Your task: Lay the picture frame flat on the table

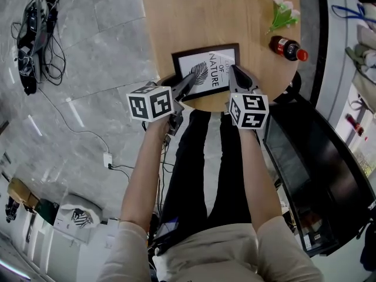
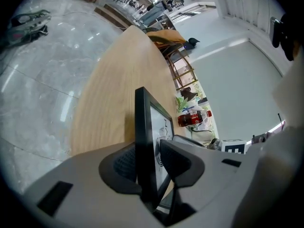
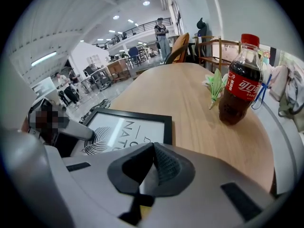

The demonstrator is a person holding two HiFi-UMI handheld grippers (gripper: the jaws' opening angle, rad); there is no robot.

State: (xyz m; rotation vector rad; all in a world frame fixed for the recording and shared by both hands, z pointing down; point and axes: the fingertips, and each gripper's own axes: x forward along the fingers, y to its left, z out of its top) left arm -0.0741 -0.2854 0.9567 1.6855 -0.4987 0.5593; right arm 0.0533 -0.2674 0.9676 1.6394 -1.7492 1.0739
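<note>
- Gripping the picture frame [image 1: 214,60] by its left edge, your left gripper [image 1: 192,78] is clenched on it. In the left gripper view [image 2: 149,160] the black edge [image 2: 141,127] sits between both pads.
- Your right gripper [image 1: 234,69] is at the frame's near right corner, with its jaws drawn together [image 3: 152,148]. They hide the frame's near edge, so you cannot tell from here whether they pinch it.
- You have the frame face up at the near edge of the round wooden table [image 1: 200,10], its leaf print and lettering toward you [image 3: 128,127].
- Beyond it, to your right, a cola bottle [image 1: 286,47] stands upright with a green sprig [image 1: 282,13] lying just past it, both well apart from the frame.
- Your legs show below the table edge.
</note>
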